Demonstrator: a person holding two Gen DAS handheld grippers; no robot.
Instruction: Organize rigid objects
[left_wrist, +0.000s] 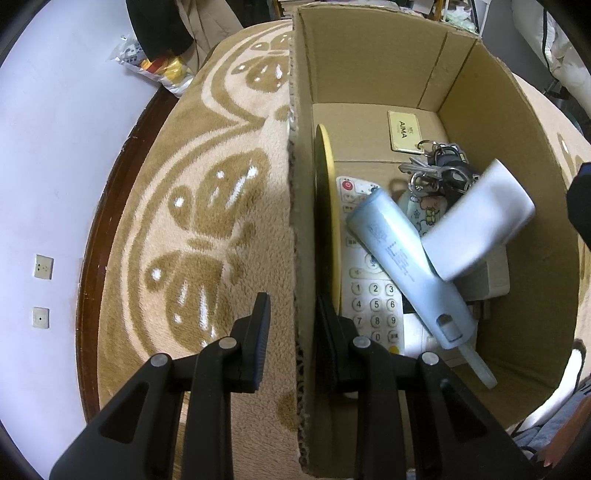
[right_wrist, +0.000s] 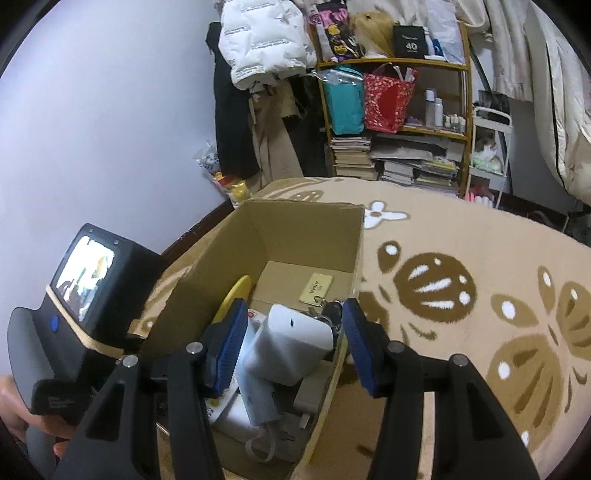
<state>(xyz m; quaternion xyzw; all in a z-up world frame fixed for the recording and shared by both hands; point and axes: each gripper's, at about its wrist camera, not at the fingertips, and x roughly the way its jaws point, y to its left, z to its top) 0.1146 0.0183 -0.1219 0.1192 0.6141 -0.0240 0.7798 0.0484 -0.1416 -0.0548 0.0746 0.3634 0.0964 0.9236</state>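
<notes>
The open brown cardboard box stands on a beige blanket with brown butterfly patterns. Inside it lie a white remote control with numbered buttons, a yellow round disc standing on edge against the left wall, a bunch of keys with a gold AIMA tag, a pale blue cylindrical flashlight and a white rectangular power bank.

The flashlight lies on the remote, its long axis diagonal, the rounded end toward the far left and its strap end toward the near right. The power bank leans tilted across the flashlight, its long axis crossing it.

The left gripper is clamped on the box's left wall, 1 finger outside, 1 inside. The right gripper hangs above the box with jaws apart, the power bank seen between them, untouched.
</notes>
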